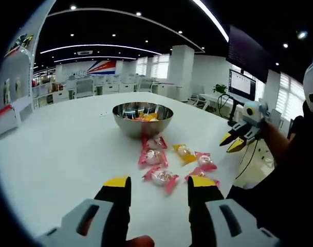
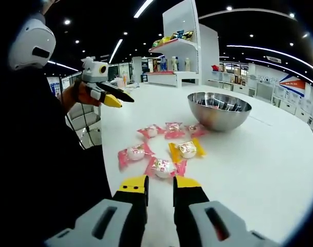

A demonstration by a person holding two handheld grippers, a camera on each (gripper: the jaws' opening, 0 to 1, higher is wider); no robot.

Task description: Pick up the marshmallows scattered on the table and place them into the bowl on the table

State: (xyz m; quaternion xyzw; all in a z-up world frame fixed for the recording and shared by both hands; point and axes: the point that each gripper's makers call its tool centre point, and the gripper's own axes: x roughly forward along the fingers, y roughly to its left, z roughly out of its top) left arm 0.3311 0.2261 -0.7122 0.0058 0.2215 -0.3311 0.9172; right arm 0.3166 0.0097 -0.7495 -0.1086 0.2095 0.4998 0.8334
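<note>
A steel bowl stands on the white table, with a few wrapped sweets inside it. Several wrapped marshmallows lie in front of it, mostly pink, one in yellow wrap. My left gripper is open, low over the table, with a pink marshmallow just ahead of its jaws. My right gripper is open with a narrower gap, just short of another pink marshmallow. Each gripper also appears held in the air in the other's view, the right gripper and the left gripper.
The curved table edge runs close to the person in dark clothes. A shelf unit with goods stands behind the table. A monitor and desks sit at the far side of the room.
</note>
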